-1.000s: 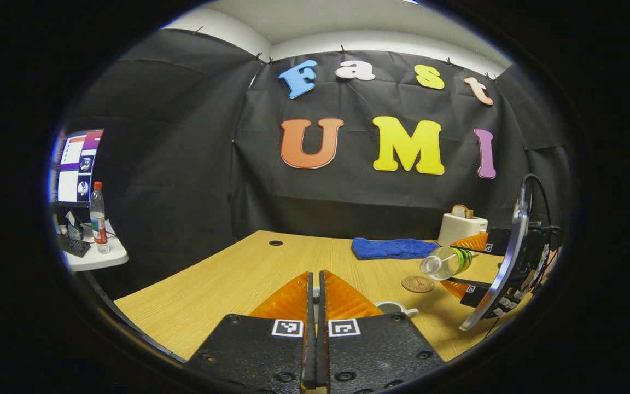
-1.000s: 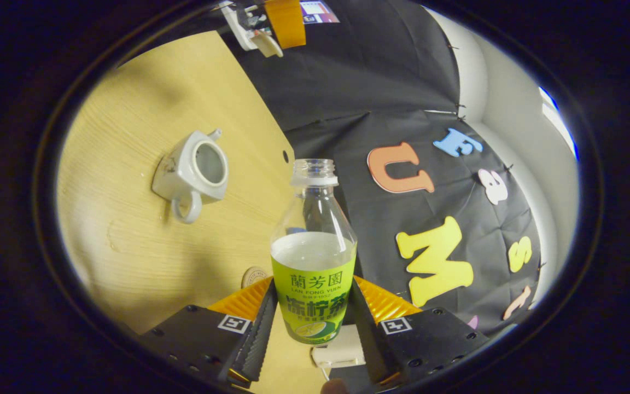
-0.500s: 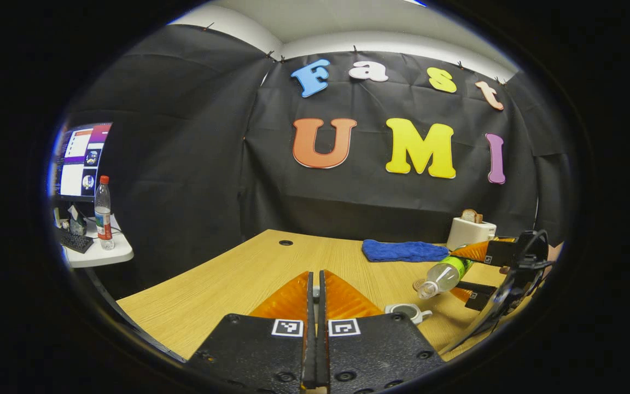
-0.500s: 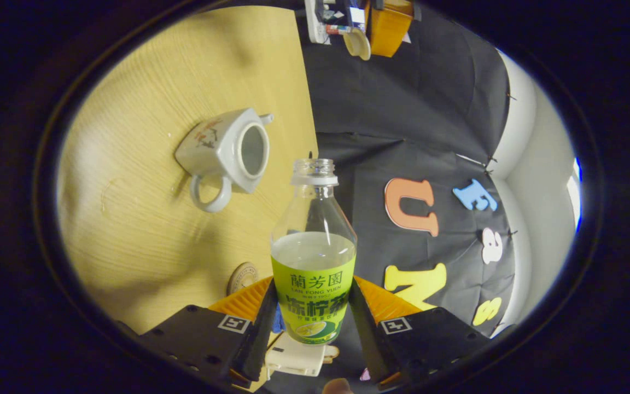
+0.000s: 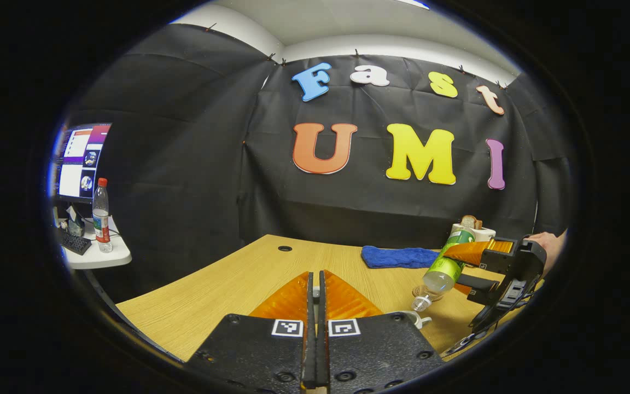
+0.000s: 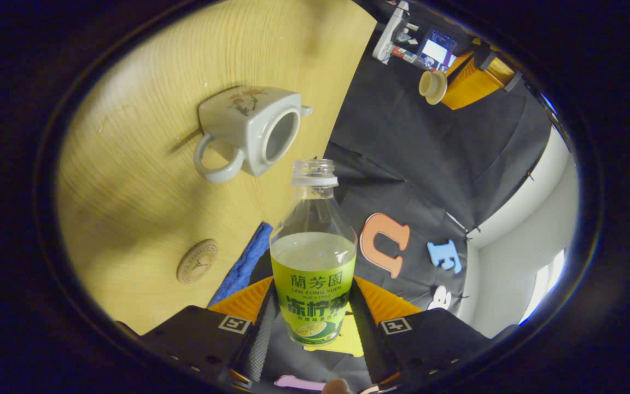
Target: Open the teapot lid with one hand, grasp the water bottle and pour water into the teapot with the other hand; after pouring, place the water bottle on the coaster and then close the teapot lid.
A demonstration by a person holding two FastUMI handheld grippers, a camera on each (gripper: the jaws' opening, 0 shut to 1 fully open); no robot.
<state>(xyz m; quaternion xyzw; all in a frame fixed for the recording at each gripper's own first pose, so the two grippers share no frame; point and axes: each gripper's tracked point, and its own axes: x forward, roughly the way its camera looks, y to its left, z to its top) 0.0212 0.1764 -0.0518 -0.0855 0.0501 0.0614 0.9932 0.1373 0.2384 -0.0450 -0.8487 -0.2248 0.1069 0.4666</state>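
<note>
The white teapot (image 6: 255,128) stands open on the wooden table (image 6: 129,164), handle toward my right gripper. My right gripper (image 6: 313,298) is shut on the green-labelled water bottle (image 6: 313,262), which is uncapped. In the left gripper view the bottle (image 5: 446,268) tilts mouth-down just above the teapot (image 5: 412,316), held by the right gripper (image 5: 457,268). My left gripper (image 5: 315,279) has its fingers together. In the right gripper view the left gripper (image 6: 457,82) holds the cream teapot lid (image 6: 433,86) up, off to the side. The round coaster (image 6: 197,261) lies bare on the table.
A blue cloth (image 5: 397,256) lies toward the table's back, and a white toaster (image 5: 476,230) with bread stands behind the bottle. A hand (image 5: 547,243) holds the right gripper. Off the table's left, a side shelf carries a monitor and a red-capped bottle (image 5: 100,216).
My right gripper has tipped the bottle from nearly level to mouth-down and brought its mouth close over the teapot. The left gripper has stayed almost still with the lid.
</note>
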